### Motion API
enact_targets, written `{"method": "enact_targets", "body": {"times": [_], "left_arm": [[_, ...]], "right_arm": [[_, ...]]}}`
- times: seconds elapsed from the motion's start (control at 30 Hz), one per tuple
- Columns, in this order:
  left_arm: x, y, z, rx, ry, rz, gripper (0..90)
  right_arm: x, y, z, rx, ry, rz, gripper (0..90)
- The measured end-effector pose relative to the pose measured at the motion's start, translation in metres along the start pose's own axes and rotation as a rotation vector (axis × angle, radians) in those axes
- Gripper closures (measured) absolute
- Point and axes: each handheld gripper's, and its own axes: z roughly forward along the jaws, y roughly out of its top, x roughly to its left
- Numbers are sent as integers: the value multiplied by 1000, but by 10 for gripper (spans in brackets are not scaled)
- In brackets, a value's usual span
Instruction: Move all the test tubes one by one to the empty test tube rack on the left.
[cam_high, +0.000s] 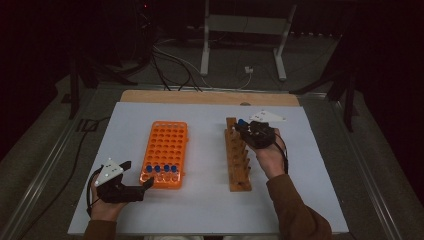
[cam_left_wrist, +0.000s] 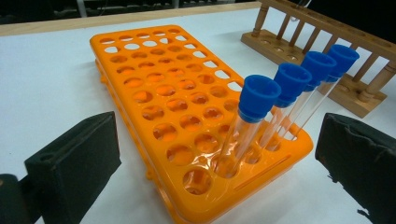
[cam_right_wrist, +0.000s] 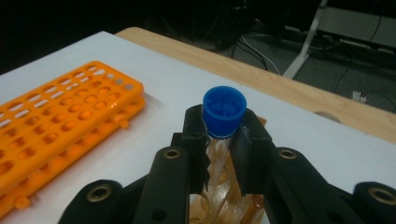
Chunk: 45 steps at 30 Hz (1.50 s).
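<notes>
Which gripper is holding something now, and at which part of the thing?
The right gripper clamps a clear blue-capped test tube just below its cap. The left gripper is open, holding nothing.

Wooden table (cam_high: 210, 96) under a white sheet (cam_high: 210, 200). On the sheet: orange tube rack (cam_high: 167, 142) left of frame centre, wooden peg rack (cam_high: 236, 165) right of centre, well apart.

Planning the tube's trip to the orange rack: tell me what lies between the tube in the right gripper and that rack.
Nothing visible does. The right gripper holds the blue-capped tube above the wooden rack; bare white table separates it from the orange rack.
</notes>
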Motion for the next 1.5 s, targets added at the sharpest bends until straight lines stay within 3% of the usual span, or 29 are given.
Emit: {"method": "enact_targets", "body": {"times": [0.3,0.83,1.1,1.3,1.5], "left_arm": [[-1,4,-2,-14,6,8,12],[-4,24,-6,-60,-12,18,34],[-3,42,-2,-82,-16,26,54],[-5,48,7,-96,-3,18,73],[-11,52,14,-83,32,49,168]], "right_arm": [[10,13,-15,-46,39,-32,771],[76,25,7,-23,205,-128,769],[104,36,14,-16,274,-156,768],[127,47,23,8,321,-166,768],[150,55,31,23,361,-184,768]]}}
